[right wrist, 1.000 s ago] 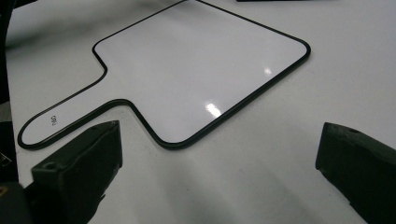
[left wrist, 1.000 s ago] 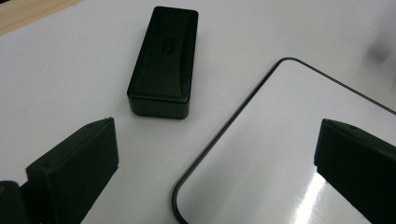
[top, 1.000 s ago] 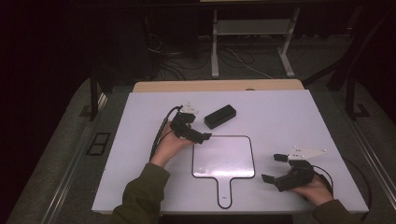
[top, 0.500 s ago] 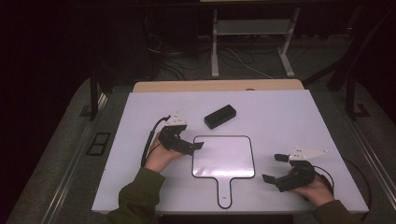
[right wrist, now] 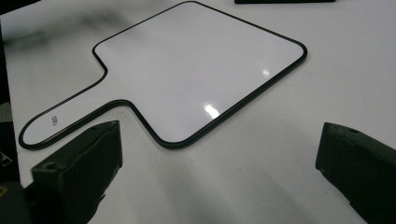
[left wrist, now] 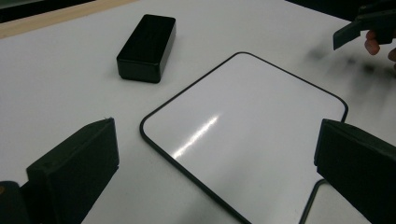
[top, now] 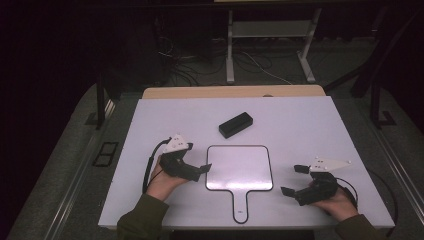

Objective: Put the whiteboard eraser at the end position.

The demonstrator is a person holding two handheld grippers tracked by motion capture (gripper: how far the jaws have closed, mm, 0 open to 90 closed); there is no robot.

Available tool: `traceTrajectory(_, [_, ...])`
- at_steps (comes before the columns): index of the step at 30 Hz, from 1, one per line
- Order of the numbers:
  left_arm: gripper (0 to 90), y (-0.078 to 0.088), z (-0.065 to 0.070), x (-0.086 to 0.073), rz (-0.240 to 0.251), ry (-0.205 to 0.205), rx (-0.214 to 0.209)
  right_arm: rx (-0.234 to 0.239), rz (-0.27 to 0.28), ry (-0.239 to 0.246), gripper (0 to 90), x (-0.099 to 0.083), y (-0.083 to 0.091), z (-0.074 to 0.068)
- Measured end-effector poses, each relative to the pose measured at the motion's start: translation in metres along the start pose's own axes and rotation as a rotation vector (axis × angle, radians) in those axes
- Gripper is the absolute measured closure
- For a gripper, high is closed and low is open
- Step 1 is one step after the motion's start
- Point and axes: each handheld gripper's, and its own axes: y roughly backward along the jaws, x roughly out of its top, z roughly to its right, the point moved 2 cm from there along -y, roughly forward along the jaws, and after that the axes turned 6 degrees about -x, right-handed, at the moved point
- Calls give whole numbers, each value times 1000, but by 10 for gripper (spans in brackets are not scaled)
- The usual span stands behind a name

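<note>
Whereas one second ago the left hand-held gripper (top: 202,169) was beside the black eraser block (top: 235,124), it now sits nearer the person, at the left edge of the paddle-shaped whiteboard (top: 239,167), with its jaws spread wide and nothing between them. The block has kept its place on the desk (top: 300,125), just beyond the whiteboard's far edge and apart from it. The right hand-held gripper (top: 294,179) has kept its position to the right of the whiteboard, jaws likewise spread and empty.

Judgement: the withdrawal of the left hand-held gripper suggests that the block has been set down or passed over and that attention now goes to the whiteboard. Either hand-held gripper is placed to take the whiteboard by an edge.

Location of the working item: the whiteboard lies flat at the middle of the desk, its handle pointing toward the person.

Limits of observation:
- In the left gripper view the whiteboard (left wrist: 247,130) is cut off at the lower edge, and its handle lies outside the frame.
- In the right gripper view the block (right wrist: 285,1) is cut off at the top edge.
- Small print on the handle (right wrist: 53,120) is too small to read.
- The board surface shows glare; any marks on it cannot be made out.
</note>
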Motion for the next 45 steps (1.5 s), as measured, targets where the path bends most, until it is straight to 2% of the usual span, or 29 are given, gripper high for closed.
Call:
traceTrajectory(6, [0, 7, 8, -15, -18, 3, -14, -3, -2, 2, 0, 0, 0, 0])
traceTrajectory(13, [0, 12, 14, -31, -42, -11, -7, -5, -3, 1, 0, 0, 0, 0])
traceTrajectory(20, [0, 18, 17, -43, -50, -1, -4, -8, -3, -1, 0, -1, 0, 1])
traceTrajectory(27, [0, 19, 17, -49, -62, 10, -1, -11, -4, -2, 0, -1, 0, 1])
traceTrajectory(32, [0, 16, 18, -50, -82, -1, -6, -14, -5, -4, 0, -1, 0, 2])
traceTrajectory(45, [0, 15, 18, -51, -89, -3, -14, -15, -9, -6, 0, -1, 0, 2])
